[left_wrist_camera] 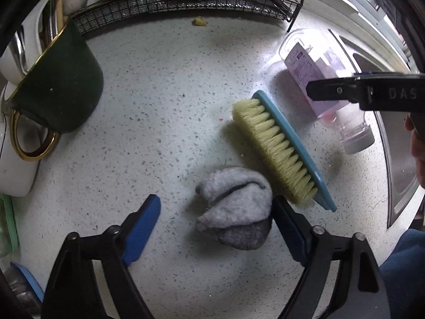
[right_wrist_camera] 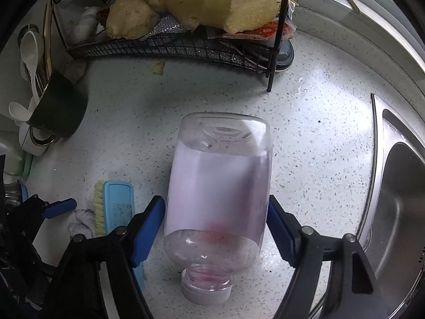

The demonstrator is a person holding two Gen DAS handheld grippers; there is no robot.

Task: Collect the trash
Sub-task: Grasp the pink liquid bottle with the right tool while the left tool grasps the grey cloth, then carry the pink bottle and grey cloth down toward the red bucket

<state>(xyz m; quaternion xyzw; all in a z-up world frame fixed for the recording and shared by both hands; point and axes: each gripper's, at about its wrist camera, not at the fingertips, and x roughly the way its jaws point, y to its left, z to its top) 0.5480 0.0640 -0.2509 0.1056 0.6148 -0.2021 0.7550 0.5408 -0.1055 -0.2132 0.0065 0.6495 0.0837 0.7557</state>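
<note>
While both grippers point down at a speckled countertop (left_wrist_camera: 148, 85), a grey rag and a plastic bottle are framed between their blue pads.

At the left, a dark green gold-rimmed mug (left_wrist_camera: 61, 90) is seen. The left gripper (left_wrist_camera: 216, 228) is held part open around the crumpled rag (left_wrist_camera: 233, 207); its right pad is touching the cloth, its left pad apart. A blue scrubbing brush (left_wrist_camera: 281, 148) lies beside it. The right gripper (right_wrist_camera: 215, 228), lettered "DAS", is held part open astride the lying bottle (right_wrist_camera: 217, 194), whose pale purple label cannot be read; contact cannot be told. A steel sink (right_wrist_camera: 398, 202) is seen rightmost.
</note>
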